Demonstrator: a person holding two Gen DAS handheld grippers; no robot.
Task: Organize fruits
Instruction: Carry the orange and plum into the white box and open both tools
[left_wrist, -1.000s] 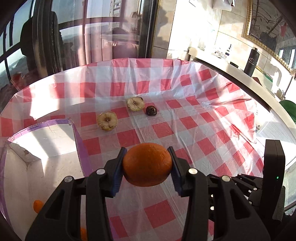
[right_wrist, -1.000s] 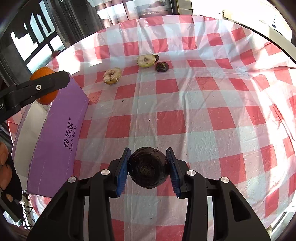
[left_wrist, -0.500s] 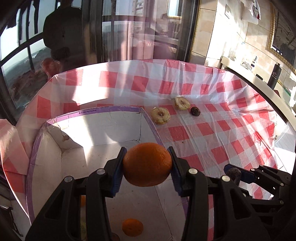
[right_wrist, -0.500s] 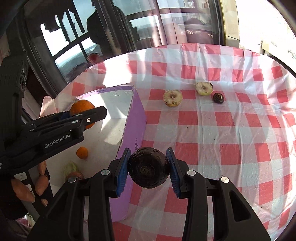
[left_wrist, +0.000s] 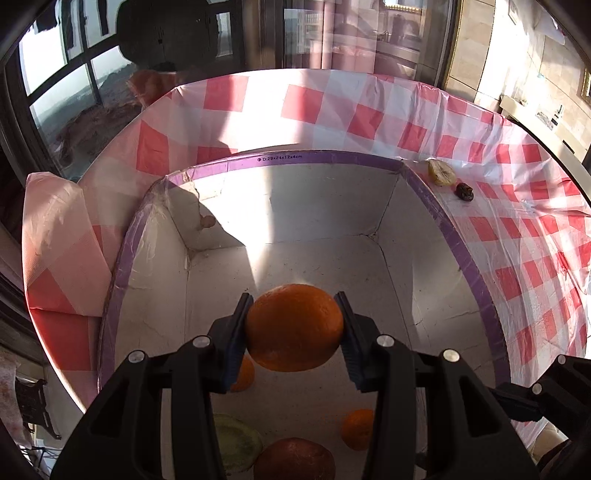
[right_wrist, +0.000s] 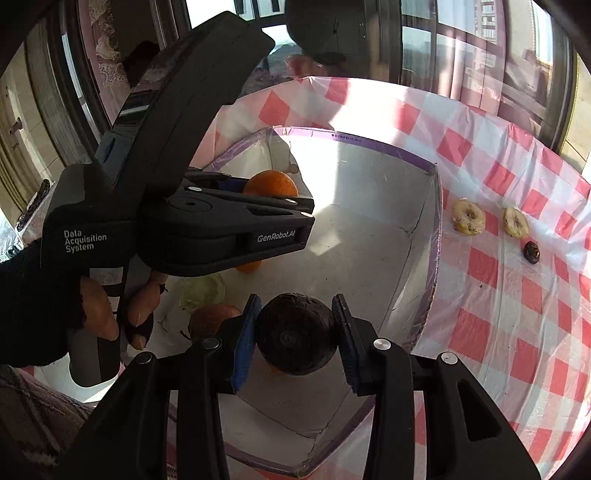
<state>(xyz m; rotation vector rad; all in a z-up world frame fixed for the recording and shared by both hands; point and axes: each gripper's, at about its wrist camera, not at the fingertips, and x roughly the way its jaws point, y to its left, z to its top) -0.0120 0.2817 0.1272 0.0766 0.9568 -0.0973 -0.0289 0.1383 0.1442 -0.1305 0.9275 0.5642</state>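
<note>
My left gripper (left_wrist: 294, 326) is shut on an orange (left_wrist: 294, 326), held above the inside of a purple-rimmed white box (left_wrist: 458, 254). In the right wrist view the same orange (right_wrist: 271, 183) shows above the left gripper's fingers (right_wrist: 258, 201). A dark round fruit (right_wrist: 295, 334) is clamped in my right gripper (right_wrist: 295, 334) over the box's near right part (right_wrist: 436, 229). Inside the box lie small oranges (left_wrist: 356, 428), a pale green fruit (left_wrist: 236, 443) and a reddish fruit (left_wrist: 295, 459).
On the red-checked tablecloth (right_wrist: 517, 314) right of the box lie two pale fruit halves (right_wrist: 468, 217) (right_wrist: 516, 221) and a small dark fruit (right_wrist: 532, 252). A gloved hand (right_wrist: 110, 314) holds the left gripper. Windows stand behind the table.
Both grippers have swung left from over the tablecloth to over the box, each still holding its fruit. The right gripper has rolled as it came.
</note>
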